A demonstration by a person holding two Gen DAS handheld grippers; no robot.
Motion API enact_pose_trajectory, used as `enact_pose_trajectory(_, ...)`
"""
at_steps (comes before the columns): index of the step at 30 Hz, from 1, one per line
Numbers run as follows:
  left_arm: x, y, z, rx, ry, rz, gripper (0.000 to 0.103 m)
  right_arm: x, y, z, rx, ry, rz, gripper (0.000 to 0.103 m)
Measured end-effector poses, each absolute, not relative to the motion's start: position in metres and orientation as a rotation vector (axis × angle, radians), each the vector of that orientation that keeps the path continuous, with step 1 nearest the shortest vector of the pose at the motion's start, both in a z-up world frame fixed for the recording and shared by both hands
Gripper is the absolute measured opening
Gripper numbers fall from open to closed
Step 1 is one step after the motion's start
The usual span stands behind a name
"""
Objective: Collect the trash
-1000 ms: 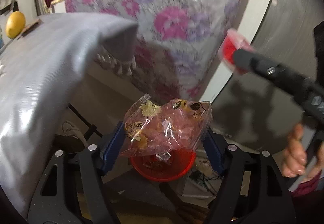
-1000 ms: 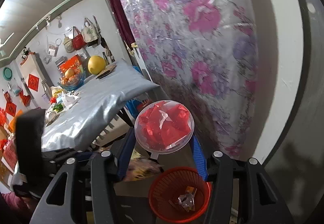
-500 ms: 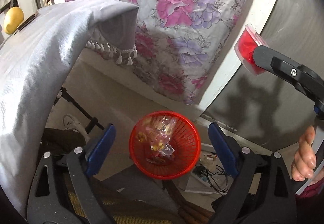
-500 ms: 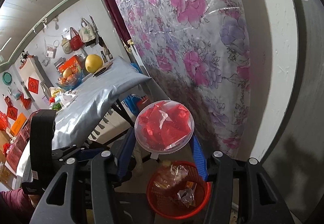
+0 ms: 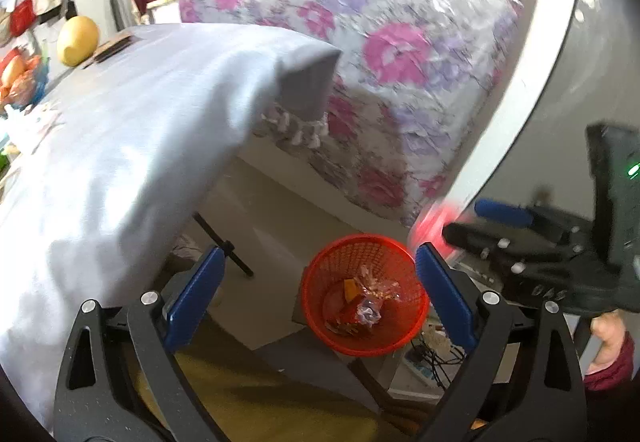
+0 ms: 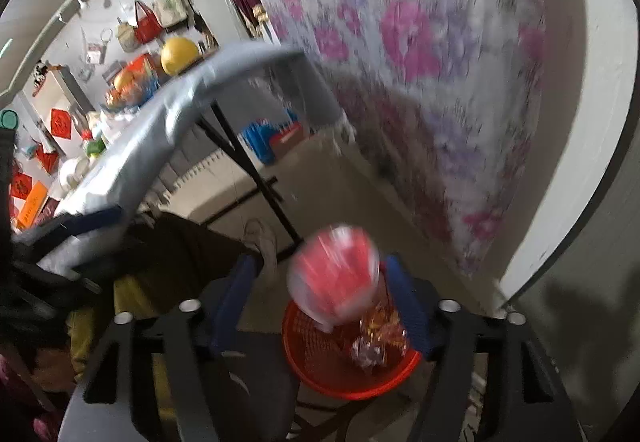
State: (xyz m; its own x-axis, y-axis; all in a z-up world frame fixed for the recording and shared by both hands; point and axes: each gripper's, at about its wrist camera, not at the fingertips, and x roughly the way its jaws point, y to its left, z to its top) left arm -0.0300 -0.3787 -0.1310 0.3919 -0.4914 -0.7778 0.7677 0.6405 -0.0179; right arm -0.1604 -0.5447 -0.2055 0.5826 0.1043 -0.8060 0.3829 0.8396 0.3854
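My right gripper (image 6: 320,298), fingers just spreading, has the red-filled cup (image 6: 334,278) loose directly above the red basket (image 6: 316,374); left gripper (image 5: 316,298) wide, empty.

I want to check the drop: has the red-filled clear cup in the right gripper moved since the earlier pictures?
Yes. In the right wrist view the cup has dropped from high between the opening blue fingers toward the red basket, overlapping its rim.

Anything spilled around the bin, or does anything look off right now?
No spill that I can see: the wrappers lie inside the red basket. One oddity: the round red-filled container sits between the right gripper's just-opened jaws, blurred, above the basket rim, apparently dropping. The left gripper is open and empty.
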Motion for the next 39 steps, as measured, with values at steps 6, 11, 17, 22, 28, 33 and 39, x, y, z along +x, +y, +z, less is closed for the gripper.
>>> enact_pose_trajectory(6, -0.020, -0.355, -0.116, 0.314, 0.824, -0.776, 0.093, -0.167, -0.548, -0.185, 0.548, 0.884, -0.197, 0.078)
enact_pose_trajectory(11, -0.014, -0.334, -0.102, 0.282, 0.794, -0.727, 0.093, -0.171, -0.556, -0.169, 0.554, 0.843, -0.200, 0.078)
enact_pose_trajectory(17, 0.003, -0.297, -0.077, 0.216, 0.746, -0.649, 0.093, -0.159, -0.539, -0.149, 0.519, 0.816, -0.153, 0.079)
enact_pose_trajectory(22, 0.023, -0.252, -0.061, 0.133, 0.713, -0.567, 0.095, -0.136, -0.510, -0.126, 0.469, 0.792, -0.087, 0.079)
enact_pose_trajectory(28, 0.065, -0.172, -0.051, 0.022, 0.705, -0.422, 0.095, -0.080, -0.456, -0.104, 0.417, 0.796, 0.031, 0.083)
enact_pose_trajectory(33, 0.107, -0.108, -0.042, -0.026, 0.685, -0.283, 0.096, -0.023, -0.409, -0.091, 0.368, 0.830, 0.115, 0.084)
enact_pose_trajectory(39, 0.154, -0.068, -0.040, -0.055, 0.719, -0.215, 0.096, 0.051, -0.365, -0.078, 0.333, 0.848, 0.211, 0.088)
